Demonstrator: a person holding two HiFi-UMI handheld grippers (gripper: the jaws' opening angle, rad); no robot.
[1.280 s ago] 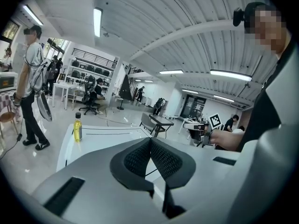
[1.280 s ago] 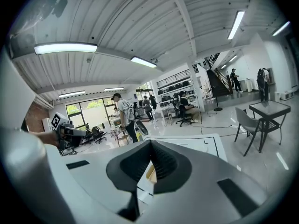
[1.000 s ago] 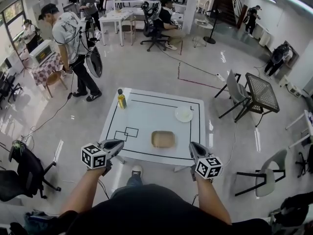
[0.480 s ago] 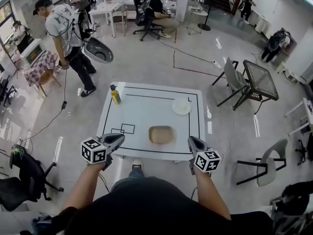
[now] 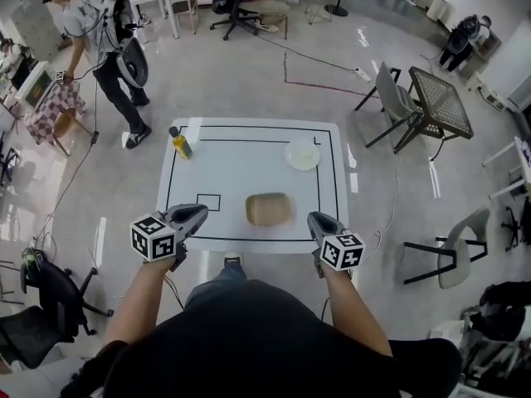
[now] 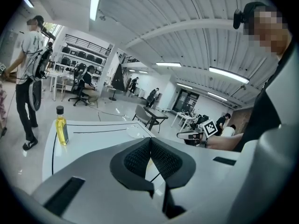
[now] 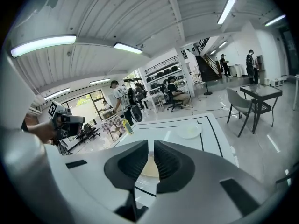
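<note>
Both held off the near edge of the white counter point(image 5: 249, 172), touching nothing; left tongs point(image 5: 197, 215) clenched and empty, hovering by the near-left corner; yellow oil bottle point(image 5: 180, 143) upright at the far-left corner, well apart; small black-outlined square point(image 5: 208, 202) just ahead of the left tongs; tan tray point(image 5: 269, 209) lying near the middle of the near edge, between the two; white plate point(image 5: 302, 153) toward the far right; right tongs point(image 5: 315, 220) parted by a narrow gap, nothing gripped, tray seen beyond.
</note>
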